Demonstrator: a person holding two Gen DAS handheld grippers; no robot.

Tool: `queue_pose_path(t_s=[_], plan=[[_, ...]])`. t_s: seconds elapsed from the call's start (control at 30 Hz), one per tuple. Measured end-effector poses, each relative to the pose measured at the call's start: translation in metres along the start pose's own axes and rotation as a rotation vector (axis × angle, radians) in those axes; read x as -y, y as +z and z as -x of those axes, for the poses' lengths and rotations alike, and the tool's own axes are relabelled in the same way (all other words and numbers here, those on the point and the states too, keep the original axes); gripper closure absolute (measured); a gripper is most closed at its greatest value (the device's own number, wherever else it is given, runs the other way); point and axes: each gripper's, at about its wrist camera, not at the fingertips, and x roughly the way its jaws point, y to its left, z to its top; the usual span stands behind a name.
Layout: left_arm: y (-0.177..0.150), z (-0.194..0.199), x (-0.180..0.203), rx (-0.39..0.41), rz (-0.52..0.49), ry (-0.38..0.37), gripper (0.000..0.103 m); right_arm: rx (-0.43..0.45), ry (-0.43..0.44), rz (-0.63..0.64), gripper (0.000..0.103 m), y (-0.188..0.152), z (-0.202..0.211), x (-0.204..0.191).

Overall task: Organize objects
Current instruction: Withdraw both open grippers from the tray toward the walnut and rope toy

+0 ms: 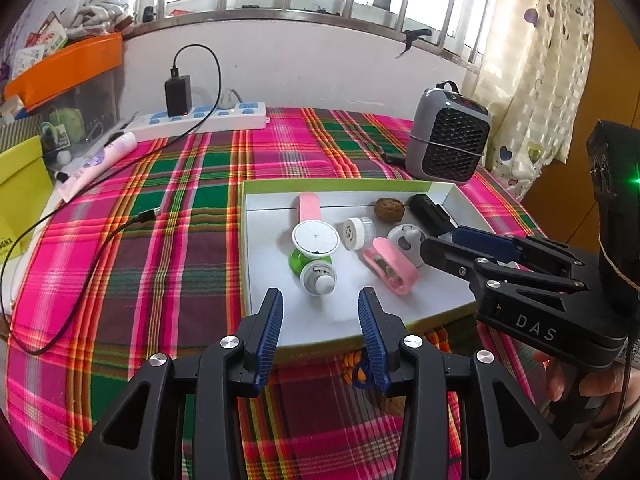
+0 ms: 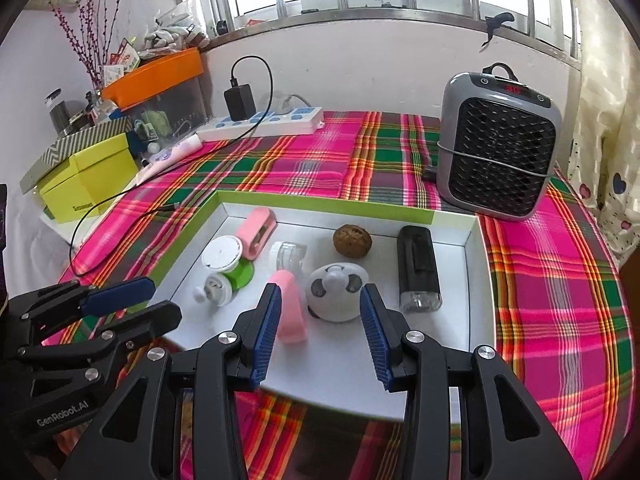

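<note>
Left wrist: left gripper half-open, empty.

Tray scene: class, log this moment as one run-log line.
stage: sorting | left tool: open, empty, over tray | right tool: open, empty, near panda case | in tray: walnut, black torch

A plaid cloth of hot pink, green, maroon and orange stripes covers the counter. The tray is white inside with a lime-green rim. In it lie two pale pink clips, a white-topped reel on a green base, a brown walnut, a black flashlight and a white panda-faced gadget with grey patches. The heater is grey with a black honeycomb grille. Both grippers are black with blue ribbed fingers. The curtain is cream with hearts.
</note>
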Motion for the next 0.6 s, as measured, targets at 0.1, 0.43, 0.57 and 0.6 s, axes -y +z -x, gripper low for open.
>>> queue_pose_path(t_s=[0.1,0.43,0.57,0.6], plan=[[-0.002,0.004,0.001,0.006,-0.002,0.006,0.065,0.009,0.000,-0.001,0.061,-0.003,0.005,-0.002],[-0.016,0.022,0.001,0.031,0.009,0.010,0.065,0.049,-0.006,-0.020,0.061,-0.018,0.029,-0.006],[-0.022,0.028,-0.001,0.039,0.017,0.012,0.065,0.079,-0.005,-0.015,0.061,-0.025,0.042,-0.010],[-0.023,0.029,-0.002,0.039,0.019,0.012,0.065,0.078,-0.004,-0.014,0.061,-0.028,0.044,-0.011]])
